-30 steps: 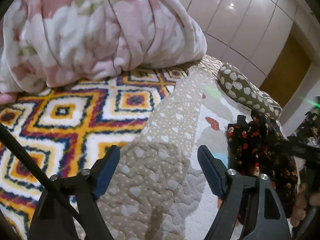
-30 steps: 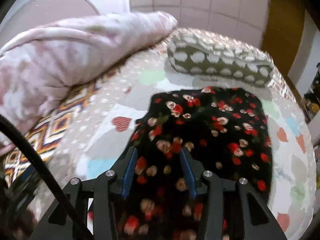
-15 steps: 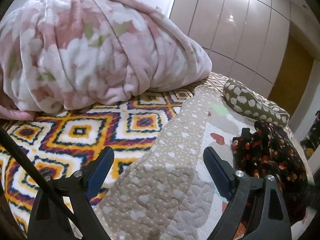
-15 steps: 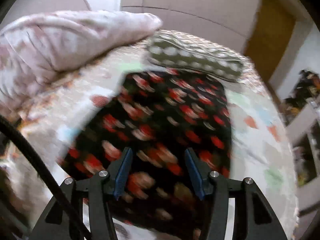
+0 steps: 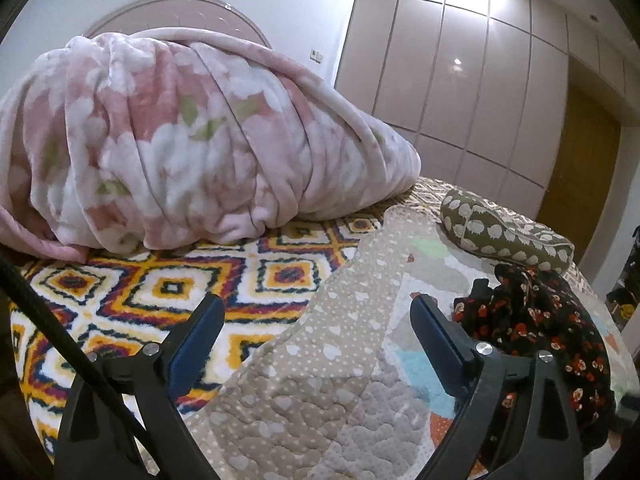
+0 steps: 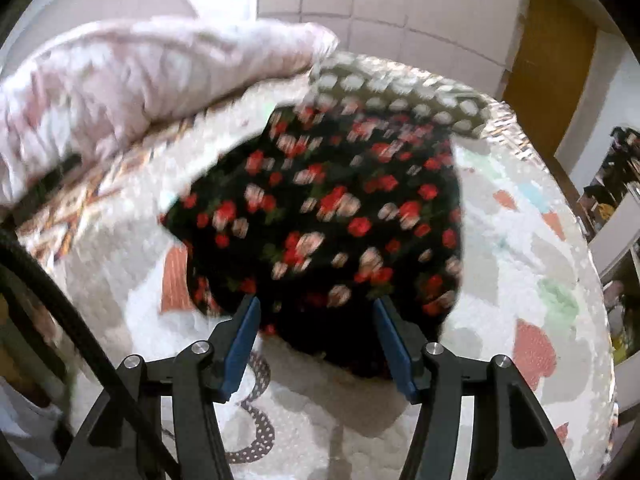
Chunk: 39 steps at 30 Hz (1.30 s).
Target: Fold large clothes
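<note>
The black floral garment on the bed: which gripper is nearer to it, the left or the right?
Right. The right gripper sits at the black floral garment's near edge, fingers opening, nothing clamped. The left gripper is off to its side, over the quilt.

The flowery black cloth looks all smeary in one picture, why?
Right wrist view: the flowery black cloth and pink blanket are streaked with motion blur. Left wrist view: sharp, with glare on the wardrobe doors and fisheye bending at the edges.
</note>
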Motion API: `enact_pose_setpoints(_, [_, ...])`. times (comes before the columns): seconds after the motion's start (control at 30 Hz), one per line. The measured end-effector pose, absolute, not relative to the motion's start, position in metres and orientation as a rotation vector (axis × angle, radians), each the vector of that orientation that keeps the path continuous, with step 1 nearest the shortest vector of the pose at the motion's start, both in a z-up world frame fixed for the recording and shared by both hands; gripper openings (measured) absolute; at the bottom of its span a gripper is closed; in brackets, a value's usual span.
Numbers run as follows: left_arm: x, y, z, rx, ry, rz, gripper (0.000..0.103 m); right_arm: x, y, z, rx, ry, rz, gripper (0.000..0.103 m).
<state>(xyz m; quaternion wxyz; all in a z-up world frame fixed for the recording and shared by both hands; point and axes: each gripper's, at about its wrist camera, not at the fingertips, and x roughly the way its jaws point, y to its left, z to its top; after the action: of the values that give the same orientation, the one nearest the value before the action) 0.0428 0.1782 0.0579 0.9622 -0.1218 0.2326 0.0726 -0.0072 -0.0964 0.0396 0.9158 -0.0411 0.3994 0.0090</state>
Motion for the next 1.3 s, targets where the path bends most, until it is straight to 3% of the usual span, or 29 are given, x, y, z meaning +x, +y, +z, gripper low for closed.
enact_pose_setpoints(0.13, [0.048,0.173,0.054,-0.217,0.501,0.141,0.093,0.008,-0.113,0.049,-0.042,0.803,-0.035,0.063])
enact_pose_setpoints(0.3, [0.056,0.165,0.047,-0.149,0.525,0.161,0.093,0.034,-0.130,-0.002,-0.011,0.969,-0.074,0.066])
enact_pose_setpoints(0.57, [0.032,0.147,0.062,-0.069,0.436,0.229,0.097,-0.014,-0.134,0.030,0.021,0.870,-0.047,0.070])
enact_pose_setpoints(0.93, [-0.065,0.082,0.124,0.019,0.335,0.117,0.103,-0.089,-0.181,0.016,0.076,0.829,-0.086,0.071])
enact_pose_setpoints(1.3, [-0.123,0.054,0.150,-0.058,0.390,-0.030,0.103,-0.147,-0.218,0.029,0.169,0.757,-0.157,0.076])
